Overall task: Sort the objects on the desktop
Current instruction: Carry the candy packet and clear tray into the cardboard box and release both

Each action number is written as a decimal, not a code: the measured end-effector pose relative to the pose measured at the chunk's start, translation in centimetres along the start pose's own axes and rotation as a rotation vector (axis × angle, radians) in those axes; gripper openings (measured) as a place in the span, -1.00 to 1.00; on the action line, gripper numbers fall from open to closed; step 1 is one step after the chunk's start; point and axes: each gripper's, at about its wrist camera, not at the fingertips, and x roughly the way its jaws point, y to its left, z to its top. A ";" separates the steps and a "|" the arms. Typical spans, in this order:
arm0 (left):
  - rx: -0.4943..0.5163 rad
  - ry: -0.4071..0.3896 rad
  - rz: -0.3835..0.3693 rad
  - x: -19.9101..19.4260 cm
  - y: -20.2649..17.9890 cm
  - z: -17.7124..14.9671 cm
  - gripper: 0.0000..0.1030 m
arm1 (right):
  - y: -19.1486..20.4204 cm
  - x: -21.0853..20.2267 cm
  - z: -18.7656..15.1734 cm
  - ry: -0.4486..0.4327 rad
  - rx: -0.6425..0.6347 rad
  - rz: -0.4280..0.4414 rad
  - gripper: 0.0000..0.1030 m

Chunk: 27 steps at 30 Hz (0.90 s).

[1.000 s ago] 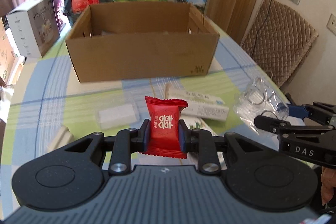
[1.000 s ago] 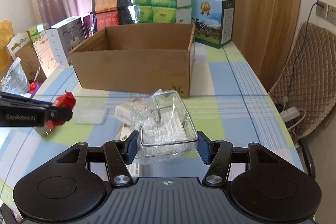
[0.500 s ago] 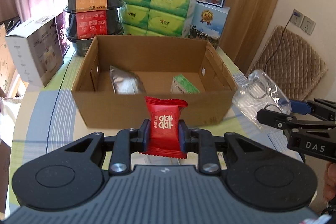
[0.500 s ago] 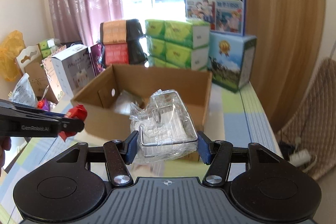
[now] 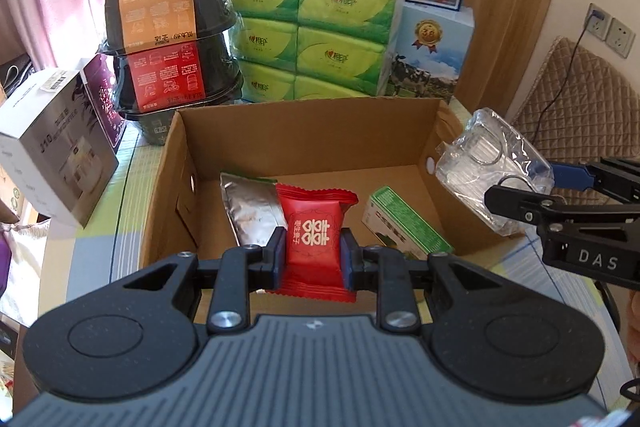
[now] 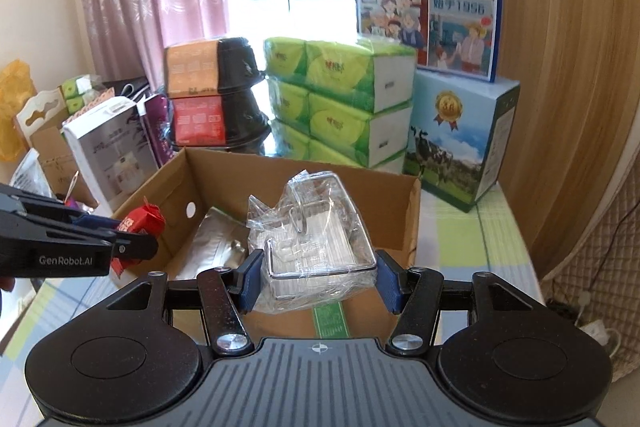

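Note:
My left gripper (image 5: 313,252) is shut on a red candy packet (image 5: 314,227) and hangs over the near edge of an open cardboard box (image 5: 304,131). Inside the box lie a silver foil pouch (image 5: 250,211) and a green carton (image 5: 404,223). My right gripper (image 6: 318,277) is shut on a clear plastic bag holding a wire rack (image 6: 316,231), above the box's near right side. In the left wrist view that clear bag (image 5: 492,167) hovers by the box's right wall. The right wrist view shows the red candy packet (image 6: 140,221) at the left.
Behind the box stand green tissue packs (image 5: 316,31), stacked black food tubs (image 5: 168,43) and a blue milk carton box (image 5: 432,55). A white box (image 5: 52,147) is at the left. A quilted chair (image 5: 580,95) is at the right.
Both grippers rose from the table and moved forward, carrying the red packet and the clear bag to just above the cardboard box. Both grips stayed shut.

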 end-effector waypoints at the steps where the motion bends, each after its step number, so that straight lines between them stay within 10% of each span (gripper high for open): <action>1: -0.001 0.004 0.002 0.5 0.1 0.3 -0.57 | -0.2 0.5 0.2 0.002 0.011 0.002 0.06; 27: -0.069 0.050 0.009 5.8 1.4 0.5 -0.47 | -1.2 6.0 0.2 0.058 0.066 -0.002 0.06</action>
